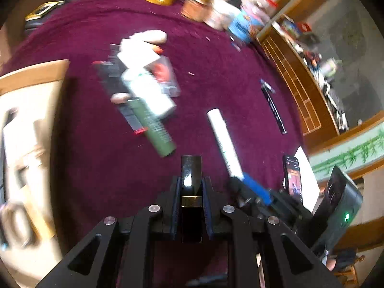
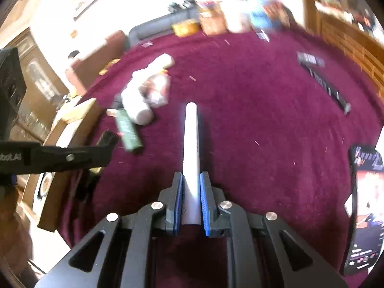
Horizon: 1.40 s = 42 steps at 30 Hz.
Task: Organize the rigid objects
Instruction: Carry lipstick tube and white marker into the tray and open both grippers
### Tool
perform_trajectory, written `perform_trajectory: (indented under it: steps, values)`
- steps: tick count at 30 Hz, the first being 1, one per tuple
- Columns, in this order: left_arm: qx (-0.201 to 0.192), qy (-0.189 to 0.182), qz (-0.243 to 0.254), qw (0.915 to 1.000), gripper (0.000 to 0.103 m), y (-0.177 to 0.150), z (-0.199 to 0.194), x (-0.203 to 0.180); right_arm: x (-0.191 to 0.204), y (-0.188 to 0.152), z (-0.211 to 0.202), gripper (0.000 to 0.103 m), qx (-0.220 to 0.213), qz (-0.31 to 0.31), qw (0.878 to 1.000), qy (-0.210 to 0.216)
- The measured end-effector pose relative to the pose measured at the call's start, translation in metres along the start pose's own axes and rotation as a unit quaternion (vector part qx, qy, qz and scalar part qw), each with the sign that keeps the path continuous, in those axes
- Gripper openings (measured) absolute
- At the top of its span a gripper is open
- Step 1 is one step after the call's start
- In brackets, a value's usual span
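The left gripper [image 1: 191,187] is clamped on a glossy black rectangular case with a gold band [image 1: 191,182], held above the maroon cloth-covered table [image 1: 216,72]; the right gripper [image 2: 191,192] pinches a long white cylindrical tube [image 2: 191,148] by its near end (the tube pointing forward); a dark green cylinder [image 1: 153,127] lies beside a blurred heap of boxes [image 1: 144,72].

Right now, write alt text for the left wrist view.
The left tongs are shut on a glossy black tube with a gold band above a maroon cloth. Beyond lies a blurred pile including a green tube; to the right, the right tongs hold a white tube.
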<state>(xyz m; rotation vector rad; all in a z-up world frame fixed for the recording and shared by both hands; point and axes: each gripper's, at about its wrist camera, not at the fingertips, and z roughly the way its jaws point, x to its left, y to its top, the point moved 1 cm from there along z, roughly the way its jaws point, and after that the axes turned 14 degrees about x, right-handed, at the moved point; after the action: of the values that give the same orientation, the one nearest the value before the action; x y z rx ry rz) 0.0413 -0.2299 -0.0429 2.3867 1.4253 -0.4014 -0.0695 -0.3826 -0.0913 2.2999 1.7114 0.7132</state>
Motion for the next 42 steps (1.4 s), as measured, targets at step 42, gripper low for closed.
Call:
perform_trajectory:
  steps: [42]
  values:
    - [-0.045,0.133,-0.161,0.9769,0.033,-0.043,-0.068,0.258,0.268,0.033,0.099,0.021,0.094,-0.206,0.974,0.007]
